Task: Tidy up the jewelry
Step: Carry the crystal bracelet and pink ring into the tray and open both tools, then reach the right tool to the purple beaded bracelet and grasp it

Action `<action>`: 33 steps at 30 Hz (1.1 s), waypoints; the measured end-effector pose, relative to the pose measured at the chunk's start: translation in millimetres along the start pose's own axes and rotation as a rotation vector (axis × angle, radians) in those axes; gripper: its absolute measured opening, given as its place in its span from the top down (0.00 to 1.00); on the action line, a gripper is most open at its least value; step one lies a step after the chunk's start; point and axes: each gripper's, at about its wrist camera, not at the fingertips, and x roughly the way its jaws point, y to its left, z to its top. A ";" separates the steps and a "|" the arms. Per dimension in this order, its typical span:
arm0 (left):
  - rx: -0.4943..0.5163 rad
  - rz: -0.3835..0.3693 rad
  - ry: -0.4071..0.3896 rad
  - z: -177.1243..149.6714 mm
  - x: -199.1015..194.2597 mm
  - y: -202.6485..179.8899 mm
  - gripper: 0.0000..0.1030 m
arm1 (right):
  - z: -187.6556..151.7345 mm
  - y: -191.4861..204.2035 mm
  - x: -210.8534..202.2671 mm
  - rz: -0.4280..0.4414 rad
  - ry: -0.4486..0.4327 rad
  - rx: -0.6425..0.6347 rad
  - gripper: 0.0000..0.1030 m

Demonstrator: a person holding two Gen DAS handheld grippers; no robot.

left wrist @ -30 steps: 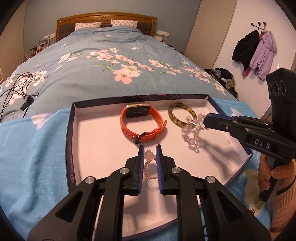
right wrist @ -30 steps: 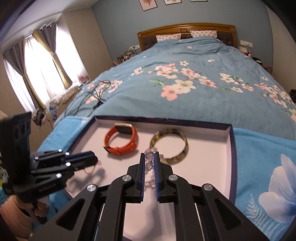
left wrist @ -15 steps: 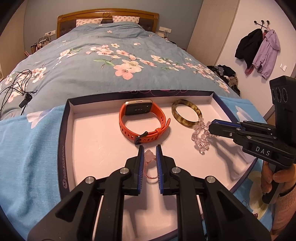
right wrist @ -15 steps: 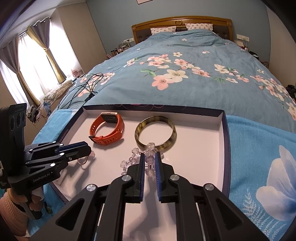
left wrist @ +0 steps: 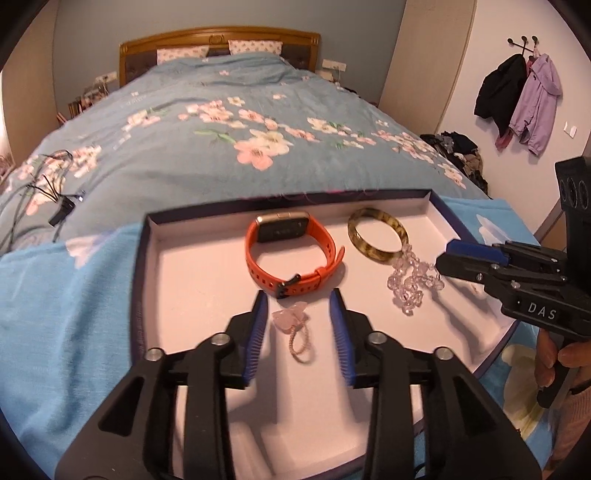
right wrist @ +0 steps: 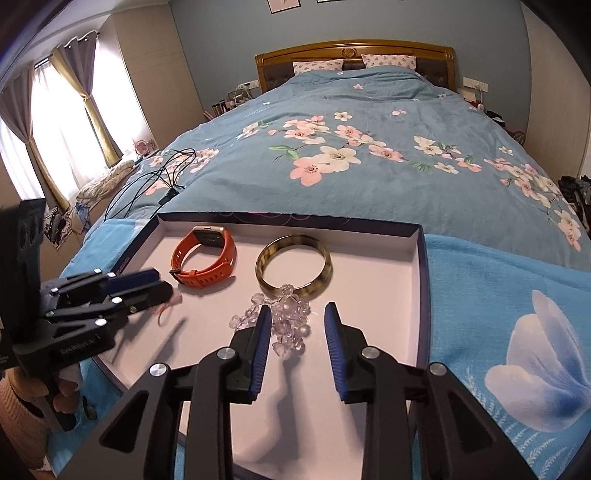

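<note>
Crowding tray (left wrist: 147,258): watch (left wrist: 291,254) (orange), bangle (left wrist: 376,236)

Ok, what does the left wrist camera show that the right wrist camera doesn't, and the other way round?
Only the left wrist view shows the coats on wall hooks and the whole pink bead ring lying between the open left gripper.

Only the right wrist view shows the curtained window and the wall pictures.

Both show the white-lined box lid, orange smartwatch, tortoiseshell bangle, clear crystal bracelet in front of the open right gripper, the black cables and the floral duvet.
</note>
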 end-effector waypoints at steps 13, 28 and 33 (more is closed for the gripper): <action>0.008 -0.006 -0.128 -9.0 -80.1 5.9 0.50 | -13.6 -0.1 -23.8 0.017 -0.024 -0.018 0.72; 0.057 -0.007 -0.166 -74.4 -145.6 -4.7 0.48 | -71.6 27.6 -90.8 0.098 -0.050 -0.148 0.70; 0.046 -0.011 -0.140 -95.4 -149.6 -2.6 0.45 | -101.0 30.4 -96.5 0.107 -0.005 -0.165 0.70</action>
